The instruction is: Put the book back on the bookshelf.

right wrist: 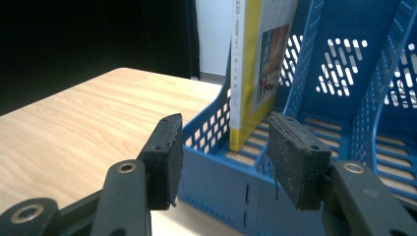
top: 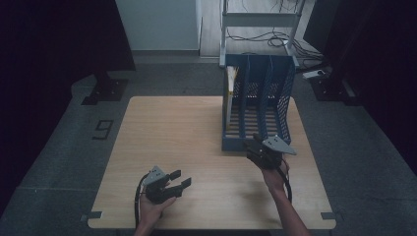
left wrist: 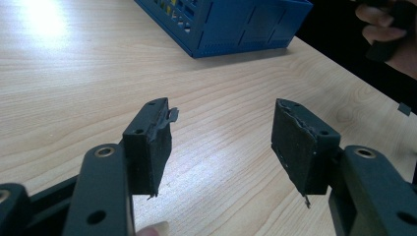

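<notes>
A blue three-slot file rack (top: 285, 98) stands on the far right part of the wooden table (top: 187, 142). A book with a yellow spine (top: 229, 91) stands upright in its leftmost slot. My right gripper (top: 253, 145) hovers just in front of the rack's low front edge, open, with nothing between the pads. In the right gripper view the gripper (right wrist: 226, 123) faces the rack (right wrist: 344, 73) and the book (right wrist: 246, 73) close ahead. My left gripper (top: 180, 178) sits near the front of the table, open and empty. Its view shows the jaws (left wrist: 223, 110) wide apart over bare wood, with the rack (left wrist: 231, 24) beyond.
A metal frame (top: 260, 19) and loose cables (top: 275, 39) stand on the floor behind the table. A "9" mark (top: 103, 129) lies on the floor to the left. Dark curtains close both sides. The hand on the right gripper (left wrist: 388, 34) shows at the left gripper view's upper right.
</notes>
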`<state>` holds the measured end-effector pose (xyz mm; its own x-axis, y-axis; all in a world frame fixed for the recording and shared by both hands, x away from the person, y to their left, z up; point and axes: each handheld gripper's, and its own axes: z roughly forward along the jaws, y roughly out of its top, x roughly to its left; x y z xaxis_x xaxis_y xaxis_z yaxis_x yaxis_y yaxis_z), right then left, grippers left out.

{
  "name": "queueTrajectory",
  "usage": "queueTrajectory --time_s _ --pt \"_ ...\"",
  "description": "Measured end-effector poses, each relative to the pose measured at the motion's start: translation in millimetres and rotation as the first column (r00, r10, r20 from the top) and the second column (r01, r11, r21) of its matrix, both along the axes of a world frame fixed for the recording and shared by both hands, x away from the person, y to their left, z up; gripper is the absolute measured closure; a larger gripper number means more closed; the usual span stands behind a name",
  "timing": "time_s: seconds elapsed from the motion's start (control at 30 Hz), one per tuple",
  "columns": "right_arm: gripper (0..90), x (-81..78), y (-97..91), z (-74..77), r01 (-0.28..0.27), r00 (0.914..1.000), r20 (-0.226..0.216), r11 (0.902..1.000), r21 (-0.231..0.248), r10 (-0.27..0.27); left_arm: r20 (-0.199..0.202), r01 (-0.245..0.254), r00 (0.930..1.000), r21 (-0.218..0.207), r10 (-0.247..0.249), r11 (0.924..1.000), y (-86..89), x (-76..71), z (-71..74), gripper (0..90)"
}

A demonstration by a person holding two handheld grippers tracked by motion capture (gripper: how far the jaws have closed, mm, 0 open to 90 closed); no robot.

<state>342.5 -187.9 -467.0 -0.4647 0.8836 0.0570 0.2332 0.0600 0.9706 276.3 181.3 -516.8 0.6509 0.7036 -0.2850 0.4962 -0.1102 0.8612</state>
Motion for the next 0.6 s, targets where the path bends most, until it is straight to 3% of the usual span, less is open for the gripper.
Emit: queueTrajectory --time_s 0.6 --pt "47.1 -44.6 -30.5 -35.8 -0.003 0.9995 -0.032 0.9995 -0.032 0.002 -0.004 -0.002 1.0000 0.008 0.002 1.0000 -0.4 0.0 -1.8 40.4"
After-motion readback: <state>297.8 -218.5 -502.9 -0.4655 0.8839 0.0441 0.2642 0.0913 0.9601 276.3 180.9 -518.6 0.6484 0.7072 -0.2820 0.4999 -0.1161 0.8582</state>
